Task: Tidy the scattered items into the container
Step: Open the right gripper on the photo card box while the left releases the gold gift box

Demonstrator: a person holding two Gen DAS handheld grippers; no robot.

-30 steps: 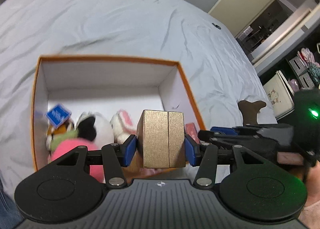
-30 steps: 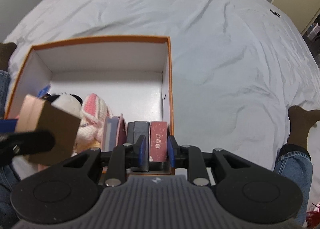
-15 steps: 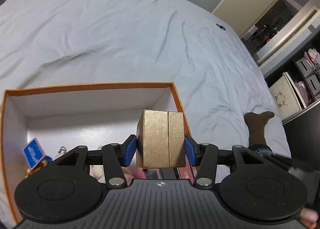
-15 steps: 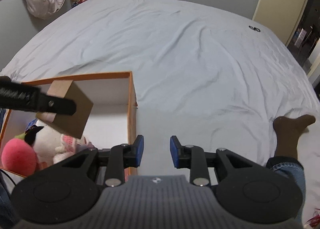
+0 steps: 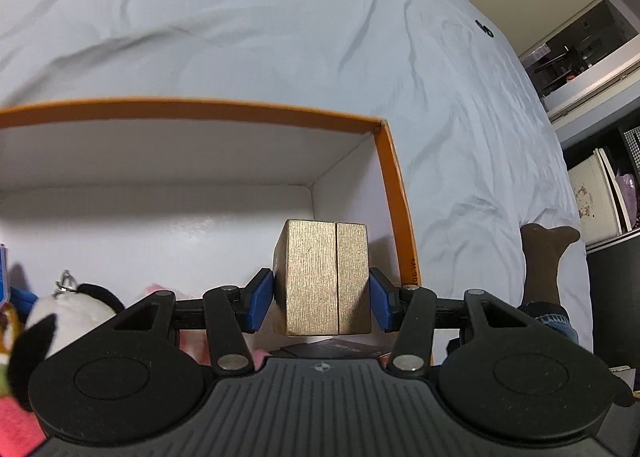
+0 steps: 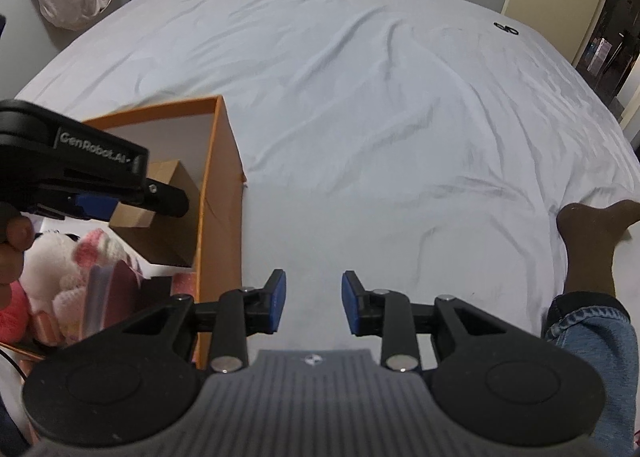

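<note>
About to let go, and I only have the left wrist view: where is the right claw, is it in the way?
Observer: The right claw is outside the orange box, over bare sheet beside its right wall.
Operator: Is it carrying anything?
Observer: No. Its jaws stand open with nothing between them.
Operator: How does my load look from that side?
Observer: The gold block in the left claw hangs inside the box, close to that right wall. I cannot tell whether its underside touches anything.
</note>
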